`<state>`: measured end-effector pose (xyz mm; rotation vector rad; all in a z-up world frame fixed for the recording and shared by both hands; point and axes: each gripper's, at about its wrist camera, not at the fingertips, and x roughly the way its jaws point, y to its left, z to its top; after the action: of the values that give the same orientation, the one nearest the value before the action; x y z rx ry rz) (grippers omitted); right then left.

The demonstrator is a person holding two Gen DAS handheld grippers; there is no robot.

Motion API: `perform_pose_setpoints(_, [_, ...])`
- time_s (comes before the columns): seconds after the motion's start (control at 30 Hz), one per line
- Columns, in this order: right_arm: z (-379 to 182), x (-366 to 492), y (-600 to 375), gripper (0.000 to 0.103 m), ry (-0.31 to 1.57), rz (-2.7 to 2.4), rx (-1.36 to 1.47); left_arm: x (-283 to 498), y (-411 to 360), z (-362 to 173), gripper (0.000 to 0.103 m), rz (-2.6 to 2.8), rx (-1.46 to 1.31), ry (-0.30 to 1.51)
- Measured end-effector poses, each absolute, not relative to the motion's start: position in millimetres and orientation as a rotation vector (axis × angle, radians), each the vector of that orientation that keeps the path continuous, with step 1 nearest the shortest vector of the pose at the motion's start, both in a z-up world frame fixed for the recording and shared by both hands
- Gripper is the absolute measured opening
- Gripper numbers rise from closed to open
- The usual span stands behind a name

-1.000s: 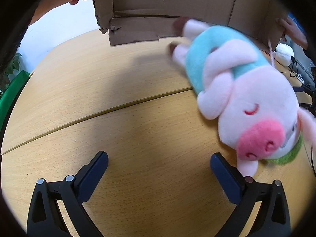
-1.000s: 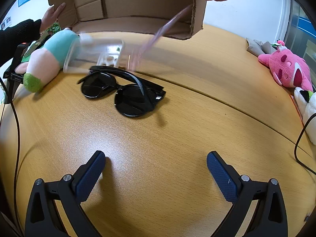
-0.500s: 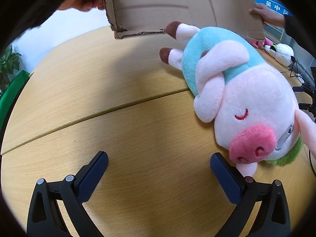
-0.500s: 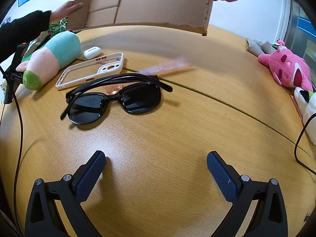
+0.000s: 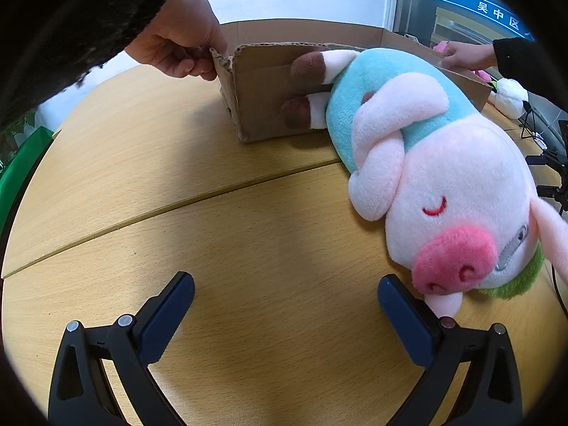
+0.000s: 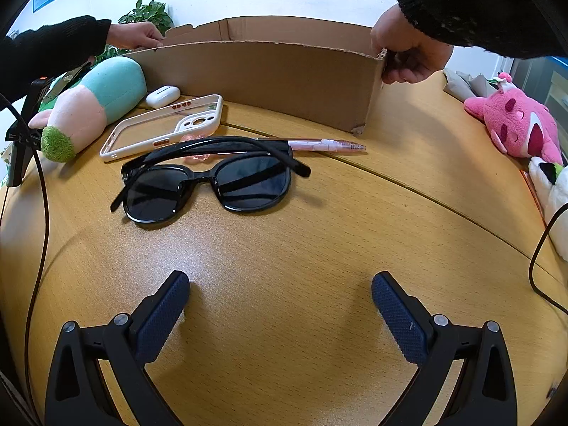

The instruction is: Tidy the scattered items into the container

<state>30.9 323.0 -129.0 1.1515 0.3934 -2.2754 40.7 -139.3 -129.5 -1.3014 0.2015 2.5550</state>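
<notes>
A cardboard box point(image 5: 262, 103) point(image 6: 284, 78) stands upright at the far side of the wooden table, held at both ends by a person's hands. A pink pig plush in a teal shirt point(image 5: 436, 174) point(image 6: 92, 106) lies in front of it. Black sunglasses point(image 6: 209, 181), a white phone case point(image 6: 163, 126), a white earbud case point(image 6: 162, 96) and a pink pen point(image 6: 326, 145) lie on the table. My left gripper point(image 5: 285, 301) is open, its right finger beside the pig's snout. My right gripper point(image 6: 280, 301) is open and empty, nearer than the sunglasses.
A pink plush point(image 6: 514, 124) and a white plush point(image 6: 553, 181) lie at the right table edge. A black cable point(image 6: 539, 266) loops at the right, another cable point(image 6: 39, 230) runs along the left. A green plant point(image 6: 145, 12) stands behind the box.
The hands turned the box upright and set it on the table after tipping the items out. The sunglasses, case, pen and plush have come to rest. Both grippers stayed put.
</notes>
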Motion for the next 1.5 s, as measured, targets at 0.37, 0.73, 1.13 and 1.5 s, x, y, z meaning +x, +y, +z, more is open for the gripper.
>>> perform_pose_setpoints(0.37, [-129.1,30.3,323.6,0.103,0.394,-2.275,1.151,41.0,-139.0,-129.4,0.103,2.555,-1.301,0.202])
perform_pose_setpoints(0.73, [-129.1,30.3,323.9,0.103,0.394,-2.274,1.151,41.0,-139.2,-129.4,0.103,2.484,-1.260,0.278])
perform_pose_setpoints(1.13, [-129.0,29.6,323.2,0.103,0.389,-2.283,1.156,41.4,-139.2,-129.3,0.103,2.483,-1.260,0.279])
perform_pose_setpoints(1.5, [-128.7,27.5,320.7,0.103,0.367,-2.318,1.176,40.1,-138.4,-129.8,0.103,2.411,-1.222,0.347])
